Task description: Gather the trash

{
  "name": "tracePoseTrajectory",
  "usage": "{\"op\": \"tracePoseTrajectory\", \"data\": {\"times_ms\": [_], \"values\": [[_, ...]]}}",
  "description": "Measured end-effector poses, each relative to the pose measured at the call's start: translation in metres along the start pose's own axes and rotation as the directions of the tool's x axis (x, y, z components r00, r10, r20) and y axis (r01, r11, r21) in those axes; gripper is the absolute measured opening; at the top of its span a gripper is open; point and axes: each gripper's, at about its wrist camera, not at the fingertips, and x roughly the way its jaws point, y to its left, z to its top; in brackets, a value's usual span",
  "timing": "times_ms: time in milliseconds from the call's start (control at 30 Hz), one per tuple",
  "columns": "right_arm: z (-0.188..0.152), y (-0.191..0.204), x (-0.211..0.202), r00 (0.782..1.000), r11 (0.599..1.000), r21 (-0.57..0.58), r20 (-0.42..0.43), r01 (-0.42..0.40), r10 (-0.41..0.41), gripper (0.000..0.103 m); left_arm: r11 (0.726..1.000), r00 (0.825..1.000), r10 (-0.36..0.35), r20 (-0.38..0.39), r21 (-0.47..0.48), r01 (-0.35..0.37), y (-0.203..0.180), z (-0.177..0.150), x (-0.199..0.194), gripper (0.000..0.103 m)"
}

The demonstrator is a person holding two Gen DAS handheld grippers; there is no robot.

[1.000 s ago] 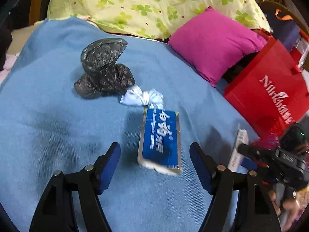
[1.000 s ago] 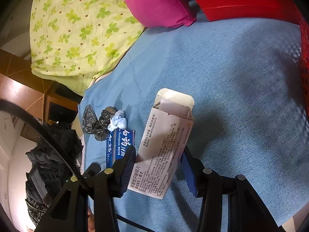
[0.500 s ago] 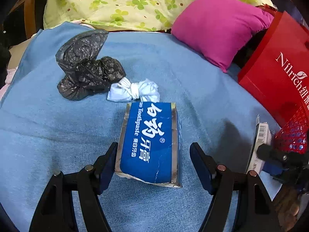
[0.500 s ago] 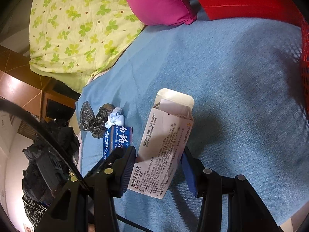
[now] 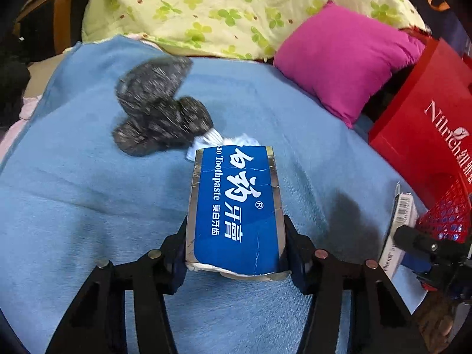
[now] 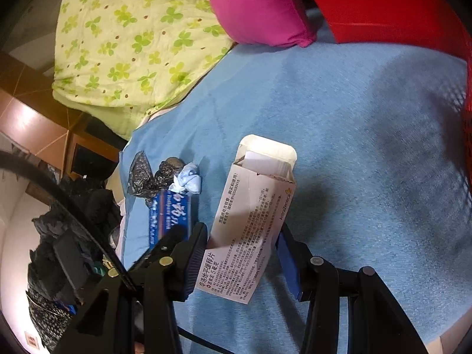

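A blue toothpaste box (image 5: 236, 200) lies on the blue blanket (image 5: 88, 191), and my left gripper (image 5: 236, 236) straddles its near end. Its jaws are closing, and both pads touch the box's long sides. Just beyond the box sit a crumpled white tissue (image 5: 218, 143) and a crumpled black plastic bag (image 5: 156, 112). My right gripper (image 6: 242, 242) is shut on a white medicine box (image 6: 253, 212) whose top flap stands open. In the right wrist view the toothpaste box (image 6: 169, 215), tissue (image 6: 188, 181) and black bag (image 6: 144, 177) lie to the left.
A pink cushion (image 5: 342, 62) and a green-patterned quilt (image 5: 236, 8) lie at the far side of the blanket. A red paper bag (image 5: 421, 135) and a red mesh basket (image 5: 448, 215) stand at the right, next to the medicine box (image 5: 401, 218).
My left gripper has moved forward over the toothpaste box, and its jaws have narrowed onto the box's sides. The right gripper and its white box have held still.
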Motion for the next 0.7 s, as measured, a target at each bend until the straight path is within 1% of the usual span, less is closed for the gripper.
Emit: {"op": "tracePoseTrajectory", "data": {"times_ms": [100,267,433,600,700], "values": [[-0.003,0.011,-0.001,1.0,0.998,-0.055,0.02,0.024,-0.023,0.05,1.0,0.999,0.001,0.032,-0.001,-0.001,0.008,0.001,-0.015,0.058],[-0.007,0.03,-0.006,0.997,0.987,-0.148,0.062,0.062,-0.053,0.05,0.999,0.997,0.04,0.069,0.013,-0.04,0.017,0.001,-0.033,0.058],[-0.016,0.052,-0.015,0.989,0.959,-0.26,0.126,0.109,-0.078,0.05,0.997,0.993,0.062,0.098,0.037,-0.066,0.017,0.001,-0.047,0.058],[-0.025,0.071,-0.027,0.981,0.929,-0.346,0.18,0.129,-0.07,0.05,0.995,0.992,0.05,0.118,0.077,-0.059,0.008,-0.005,-0.06,0.058],[-0.028,0.078,-0.034,0.977,0.916,-0.379,0.204,0.131,-0.055,0.05,0.994,0.991,0.045,0.127,0.088,-0.057,0.006,-0.006,-0.065,0.058]]}}
